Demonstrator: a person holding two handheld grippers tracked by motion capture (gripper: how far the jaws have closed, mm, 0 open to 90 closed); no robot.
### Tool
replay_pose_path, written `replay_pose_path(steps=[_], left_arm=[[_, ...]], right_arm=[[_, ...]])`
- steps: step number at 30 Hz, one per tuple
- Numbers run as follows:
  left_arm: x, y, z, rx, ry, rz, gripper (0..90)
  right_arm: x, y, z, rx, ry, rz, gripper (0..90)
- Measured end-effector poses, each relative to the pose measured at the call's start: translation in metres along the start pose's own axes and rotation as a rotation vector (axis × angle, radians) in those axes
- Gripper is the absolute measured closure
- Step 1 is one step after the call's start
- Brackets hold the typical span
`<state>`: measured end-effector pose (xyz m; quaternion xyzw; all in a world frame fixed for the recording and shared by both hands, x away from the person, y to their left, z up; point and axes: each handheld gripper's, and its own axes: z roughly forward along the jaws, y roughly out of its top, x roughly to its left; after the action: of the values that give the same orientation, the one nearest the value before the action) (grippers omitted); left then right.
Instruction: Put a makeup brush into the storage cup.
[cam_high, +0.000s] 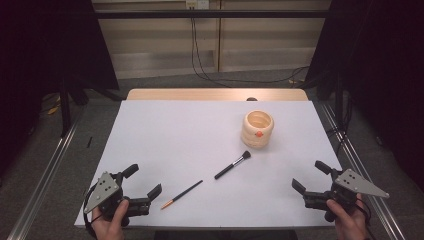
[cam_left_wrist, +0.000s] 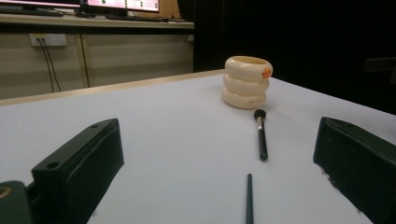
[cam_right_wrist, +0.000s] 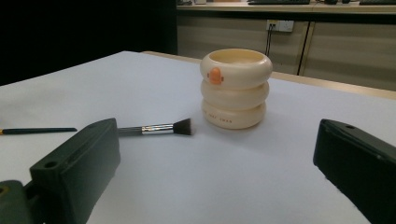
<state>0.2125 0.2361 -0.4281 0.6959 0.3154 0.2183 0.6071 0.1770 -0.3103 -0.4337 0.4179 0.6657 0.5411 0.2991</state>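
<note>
A cream ringed holder (cam_high: 258, 129) (cam_left_wrist: 246, 81) (cam_right_wrist: 236, 87) with an orange spot stands upright on the white table (cam_high: 170, 140), right of the middle. A black makeup brush (cam_high: 232, 165) (cam_left_wrist: 261, 136) (cam_right_wrist: 156, 128) lies flat in front of it, bristles toward the holder. A thin dark brush with an orange tip (cam_high: 182, 194) (cam_left_wrist: 249, 198) (cam_right_wrist: 37, 130) lies nearer the front edge. My left gripper (cam_high: 142, 181) rests at the front left corner, open and empty. My right gripper (cam_high: 311, 176) sits at the front right corner, jaws wide apart, nothing between them.
A wooden table edge (cam_high: 215, 94) runs along the far side. Cables (cam_high: 200, 55) hang against the back wall. Metal rails (cam_high: 45, 175) flank the table on the floor. Dark curtains stand at both sides.
</note>
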Motion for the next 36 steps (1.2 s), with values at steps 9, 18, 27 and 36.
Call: replay_pose_path(steps=[9,18,27,36], left_arm=[[-0.011,0.012,0.001,-0.037,-0.039,0.029,0.7],[-0.014,0.022,0.016,0.007,-0.030,0.014,0.9],[-0.012,0.040,0.028,0.009,-0.024,0.052,1.3],[-0.013,0.060,0.041,0.008,-0.051,0.078,1.0]], right_arm=[[0.004,0.001,0.002,0.009,0.014,-0.024,0.3],[0.003,0.001,0.002,0.006,0.011,-0.017,0.3],[0.003,0.002,0.003,-0.003,0.018,-0.027,0.3],[0.004,0.002,0.003,-0.011,0.037,-0.010,0.0]])
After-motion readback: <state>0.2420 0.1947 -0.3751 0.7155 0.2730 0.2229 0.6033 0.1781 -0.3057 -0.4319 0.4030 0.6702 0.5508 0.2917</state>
